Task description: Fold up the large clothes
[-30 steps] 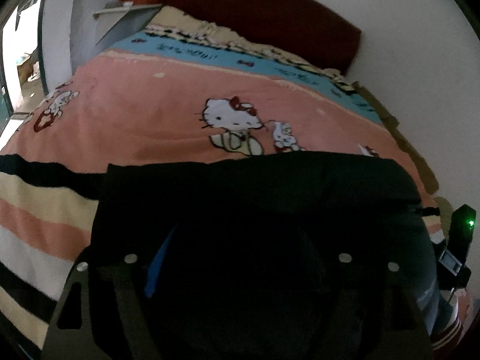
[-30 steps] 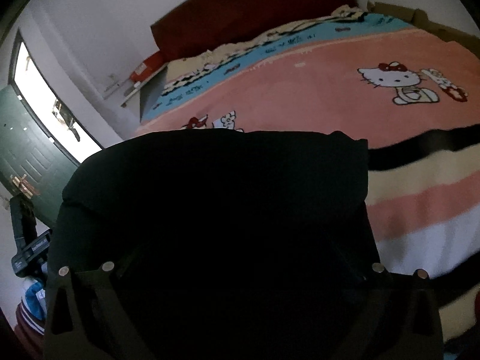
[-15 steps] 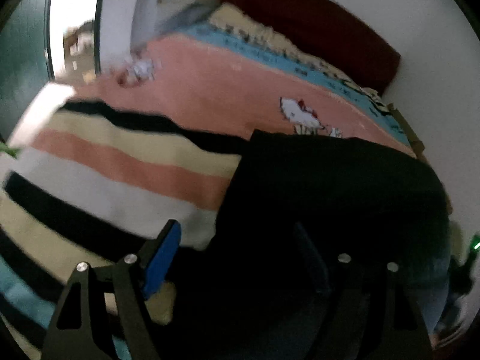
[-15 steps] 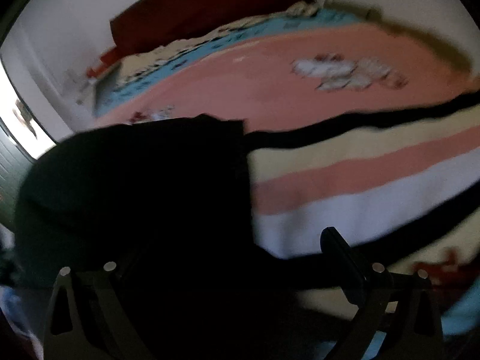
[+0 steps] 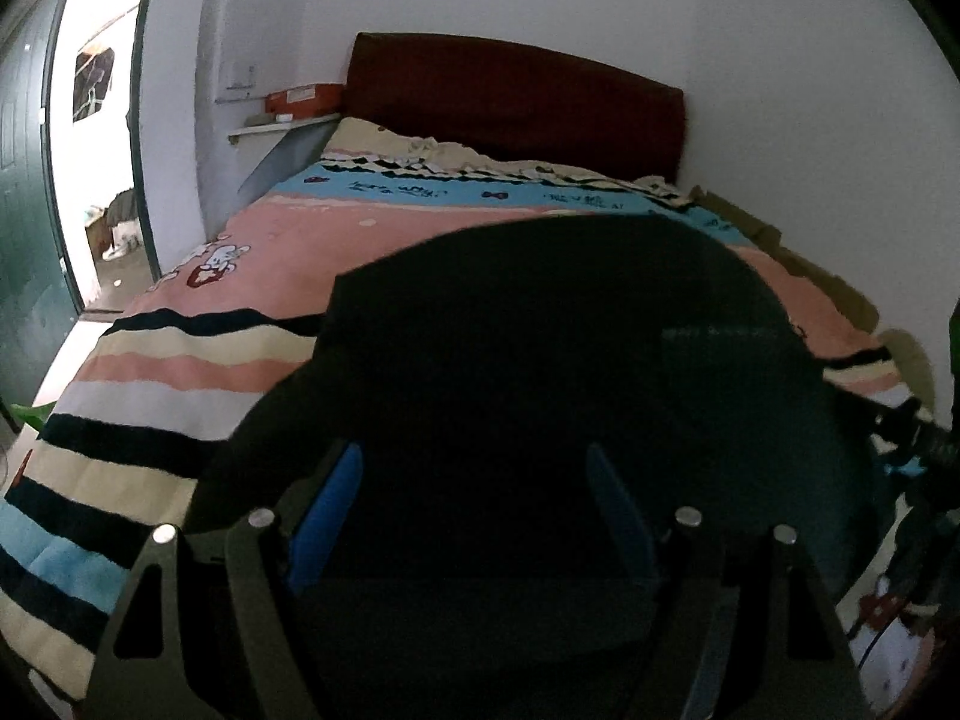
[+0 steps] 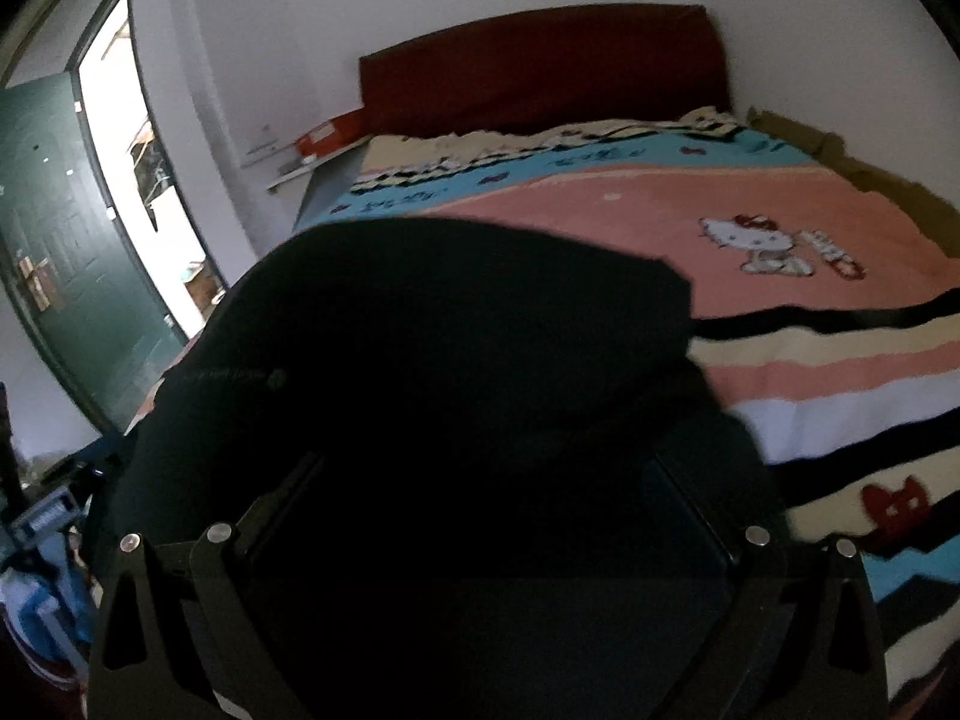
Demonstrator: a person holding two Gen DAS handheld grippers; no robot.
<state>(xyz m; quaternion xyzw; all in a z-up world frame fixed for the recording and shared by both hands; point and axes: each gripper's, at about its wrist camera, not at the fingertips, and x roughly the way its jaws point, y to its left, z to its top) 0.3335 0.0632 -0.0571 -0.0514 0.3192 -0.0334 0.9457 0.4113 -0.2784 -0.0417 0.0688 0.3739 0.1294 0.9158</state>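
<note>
A large black garment lies in a folded heap on the near part of the bed; in the right wrist view it fills the middle of the frame. My left gripper is open, its blue-padded fingers spread wide over the garment's near edge with nothing held between them. My right gripper is also spread wide over the garment's near edge. Its fingers are dark against the cloth and hard to make out.
The bed carries a pink, blue and striped Hello Kitty blanket, also seen in the right wrist view. A dark red headboard stands against the white wall. An open green door is at the left. A shelf with an orange box is beside the bed.
Both grippers have opened and let go of the black garment, swung outward and come back to centre. The garment now lies humped on the bed.
</note>
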